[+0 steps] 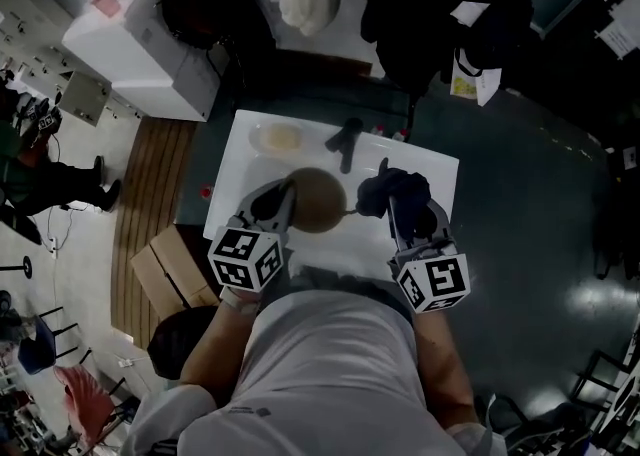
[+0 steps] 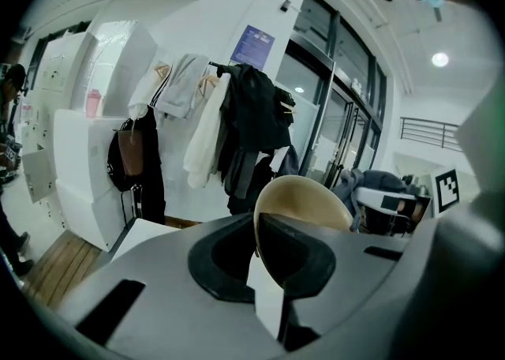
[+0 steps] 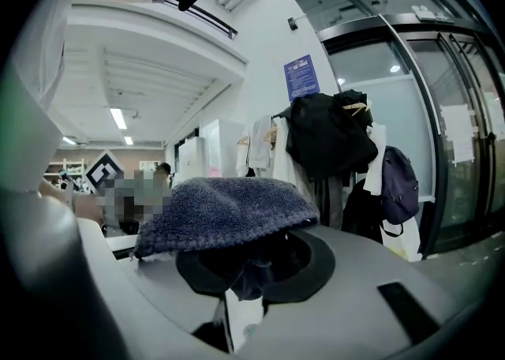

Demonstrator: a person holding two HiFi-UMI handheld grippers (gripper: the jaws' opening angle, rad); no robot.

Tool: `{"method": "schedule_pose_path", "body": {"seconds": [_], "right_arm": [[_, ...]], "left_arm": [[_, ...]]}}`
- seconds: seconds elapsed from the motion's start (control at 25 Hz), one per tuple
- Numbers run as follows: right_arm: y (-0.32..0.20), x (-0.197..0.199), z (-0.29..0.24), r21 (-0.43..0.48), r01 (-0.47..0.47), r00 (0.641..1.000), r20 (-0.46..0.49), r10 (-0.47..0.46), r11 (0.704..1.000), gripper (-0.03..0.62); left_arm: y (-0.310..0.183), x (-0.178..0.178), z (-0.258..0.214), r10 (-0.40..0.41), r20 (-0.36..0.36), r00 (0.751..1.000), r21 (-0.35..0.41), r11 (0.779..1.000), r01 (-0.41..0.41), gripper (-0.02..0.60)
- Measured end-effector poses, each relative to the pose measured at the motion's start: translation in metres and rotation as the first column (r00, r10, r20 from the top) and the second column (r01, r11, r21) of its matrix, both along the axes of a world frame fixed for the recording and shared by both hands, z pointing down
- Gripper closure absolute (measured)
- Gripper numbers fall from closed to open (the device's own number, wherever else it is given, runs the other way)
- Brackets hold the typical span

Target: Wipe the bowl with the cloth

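While gripped at a single point of its rim, liable to pivot or slip free once rubbed: so judged of the bowl [image 2: 304, 200], tan and round, nipped between the jaws of the left gripper [image 1: 283, 202]. Likely causes: a hard push from the cloth side, a stroke aimed far from the clamped rim, or any easing of the squeeze. Second risk, likewise a judgement: loss of the cloth [image 3: 225, 208] in mid-stroke, given a hold on only a small tuck, with most of the fabric bunched loose over the jaw tips. Third: a knock between the two grippers, given the narrow space between them.

Left gripper: jaws nearly together, parted only by the thickness of the bowl wall and clenched on it; body of the bowl rising ahead of and above the jaw tips, exact tilt hard to tell. Right gripper [image 1: 396, 212]: jaws clenched on a fold of dark blue knitted cloth, the remainder heaped forward over the tips and spilling to their left.

Bowl between the two grippers, just ahead of both, over the white table [image 1: 232, 159]; lifted or resting, not decidable. Cloth close beside the bowl's right edge; contact not decidable.
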State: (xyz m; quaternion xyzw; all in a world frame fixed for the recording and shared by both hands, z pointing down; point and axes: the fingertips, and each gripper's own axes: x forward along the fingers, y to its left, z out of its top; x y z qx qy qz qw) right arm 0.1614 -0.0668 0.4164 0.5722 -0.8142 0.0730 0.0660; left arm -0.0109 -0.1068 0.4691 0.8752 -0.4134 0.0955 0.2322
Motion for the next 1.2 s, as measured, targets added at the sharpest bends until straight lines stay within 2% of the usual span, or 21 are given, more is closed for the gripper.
{"method": "schedule_pose_path", "body": {"seconds": [0.6, 1.2], "right_arm": [[0.017, -0.004, 0.021, -0.054, -0.039, 0.999, -0.013, 0.038, 0.998, 0.523], [0.022, -0.009, 0.028, -0.069, -0.078, 0.997, -0.034, 0.076, 0.995, 0.523]], "left_arm": [[0.003, 0.01, 0.002, 0.036, -0.002, 0.999, -0.002, 0.999, -0.036, 0.561], [0.006, -0.007, 0.007, 0.02, -0.012, 1.0, -0.006, 1.0, -0.02, 0.561]]}}
